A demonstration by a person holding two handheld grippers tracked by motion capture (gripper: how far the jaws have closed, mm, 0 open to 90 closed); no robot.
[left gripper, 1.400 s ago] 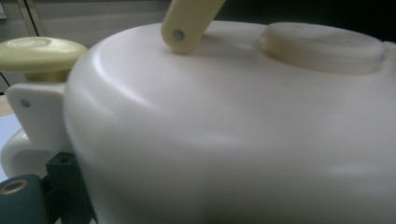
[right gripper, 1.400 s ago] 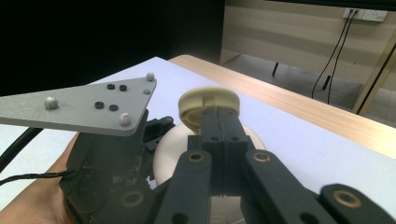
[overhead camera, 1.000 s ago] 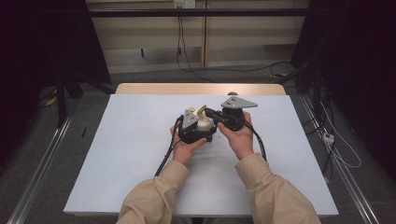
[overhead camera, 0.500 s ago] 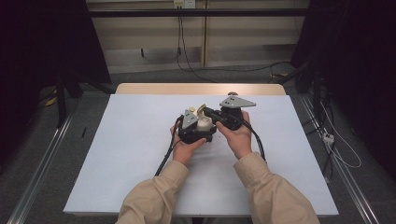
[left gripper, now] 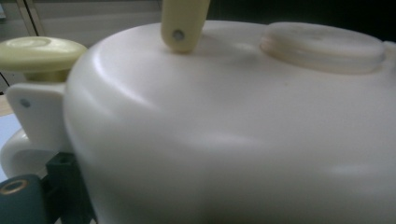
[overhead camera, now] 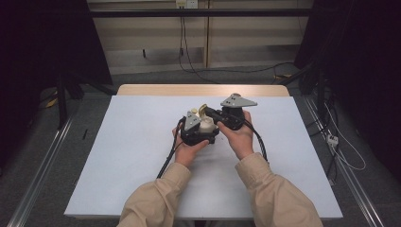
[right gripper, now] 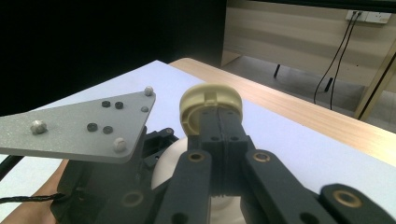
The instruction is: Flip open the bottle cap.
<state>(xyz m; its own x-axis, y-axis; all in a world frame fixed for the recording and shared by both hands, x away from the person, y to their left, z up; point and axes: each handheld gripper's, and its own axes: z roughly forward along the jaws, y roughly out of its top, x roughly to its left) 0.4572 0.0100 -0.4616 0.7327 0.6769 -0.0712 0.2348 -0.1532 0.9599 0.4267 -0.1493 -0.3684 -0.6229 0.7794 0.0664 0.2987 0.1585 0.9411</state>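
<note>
Right gripper view: lid (right gripper: 211, 100) between fingers (right gripper: 219, 140)

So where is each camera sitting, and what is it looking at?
High view: above the person's side, looking forward and down at the table; sleeves, both hands, left gripper and right gripper show.
Left gripper view: on the left gripper, pressed close to the cream pot.
Right gripper view: on the right gripper, looking along its closed jaws at the yellow handle; the left gripper's grey plate shows.
Shared: all three show the cream pot.

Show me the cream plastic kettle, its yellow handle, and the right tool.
cream plastic kettle (left gripper: 233, 140), left gripper view, rounded body
yellow handle (right gripper: 211, 100), right gripper view, arched top
right tool (right gripper: 219, 116), right gripper view, closed tips
</note>
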